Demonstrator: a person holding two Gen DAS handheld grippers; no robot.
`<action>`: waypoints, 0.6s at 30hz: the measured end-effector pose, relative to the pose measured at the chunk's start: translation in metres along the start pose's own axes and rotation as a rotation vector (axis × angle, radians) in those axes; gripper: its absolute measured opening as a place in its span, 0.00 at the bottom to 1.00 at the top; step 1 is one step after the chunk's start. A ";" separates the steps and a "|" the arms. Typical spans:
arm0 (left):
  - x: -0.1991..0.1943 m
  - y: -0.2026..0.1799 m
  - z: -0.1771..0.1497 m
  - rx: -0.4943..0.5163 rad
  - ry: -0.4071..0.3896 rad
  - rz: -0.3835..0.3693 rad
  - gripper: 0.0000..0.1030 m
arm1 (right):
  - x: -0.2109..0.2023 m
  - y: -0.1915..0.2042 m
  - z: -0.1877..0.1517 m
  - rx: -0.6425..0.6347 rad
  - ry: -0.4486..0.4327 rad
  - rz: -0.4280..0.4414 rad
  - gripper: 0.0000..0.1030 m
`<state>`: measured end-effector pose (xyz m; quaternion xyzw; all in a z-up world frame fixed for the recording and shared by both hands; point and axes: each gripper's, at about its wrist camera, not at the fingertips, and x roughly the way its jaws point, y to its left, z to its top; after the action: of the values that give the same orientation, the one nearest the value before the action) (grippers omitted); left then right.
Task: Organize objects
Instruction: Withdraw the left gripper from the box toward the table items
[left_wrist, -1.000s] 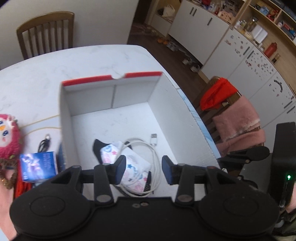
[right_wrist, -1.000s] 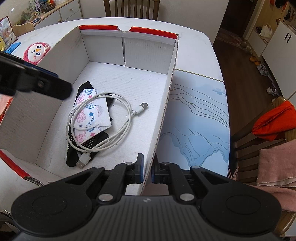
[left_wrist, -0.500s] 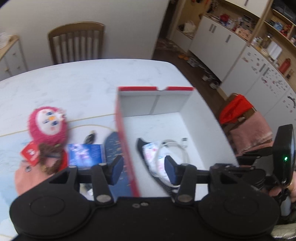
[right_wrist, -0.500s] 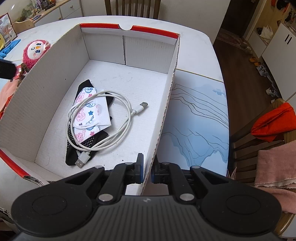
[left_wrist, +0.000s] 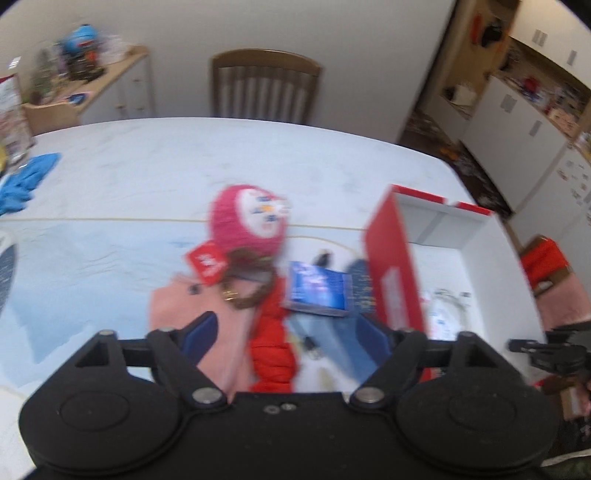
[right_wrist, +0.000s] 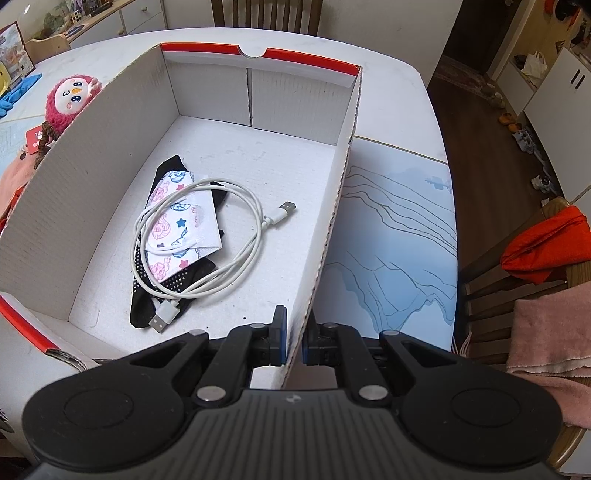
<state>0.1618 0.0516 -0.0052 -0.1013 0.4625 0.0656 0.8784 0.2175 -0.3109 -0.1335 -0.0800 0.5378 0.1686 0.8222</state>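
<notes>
A white cardboard box with red outer sides (right_wrist: 332, 206) (left_wrist: 393, 273) stands on the table. Inside lie a coiled white cable (right_wrist: 236, 243), a patterned cloth (right_wrist: 181, 225) and a black sock (right_wrist: 144, 310). My right gripper (right_wrist: 293, 338) is shut on the box's right wall near its front corner. My left gripper (left_wrist: 286, 334) hovers left of the box, jaws opening, nothing between them. Below and ahead of it lie a red cloth (left_wrist: 271, 354), a pink cloth (left_wrist: 199, 310), a blue packet (left_wrist: 319, 288) and a pink plush toy (left_wrist: 247, 218) (right_wrist: 70, 96).
A blue-printed mat (right_wrist: 399, 236) covers the table right of the box. A blue cloth (left_wrist: 22, 181) lies at the far left. One wooden chair (left_wrist: 264, 88) stands behind the table; another with red and pink cloths (right_wrist: 543, 258) stands at the right.
My left gripper has swung left, out from over the box to above the loose items beside it, and its jaws have spread wider. The right gripper has stayed clamped on the box wall.
</notes>
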 end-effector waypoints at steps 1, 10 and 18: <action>0.000 0.007 -0.002 -0.014 0.003 0.017 0.84 | 0.000 0.000 0.001 -0.001 0.001 -0.001 0.07; 0.018 0.029 -0.036 -0.024 0.092 0.078 0.93 | 0.001 0.000 0.001 -0.007 0.005 -0.004 0.07; 0.030 0.004 -0.078 0.082 0.131 0.101 0.93 | 0.002 0.002 0.002 -0.009 0.007 -0.007 0.07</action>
<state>0.1157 0.0379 -0.0730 -0.0456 0.5259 0.0839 0.8452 0.2196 -0.3082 -0.1340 -0.0863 0.5397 0.1682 0.8204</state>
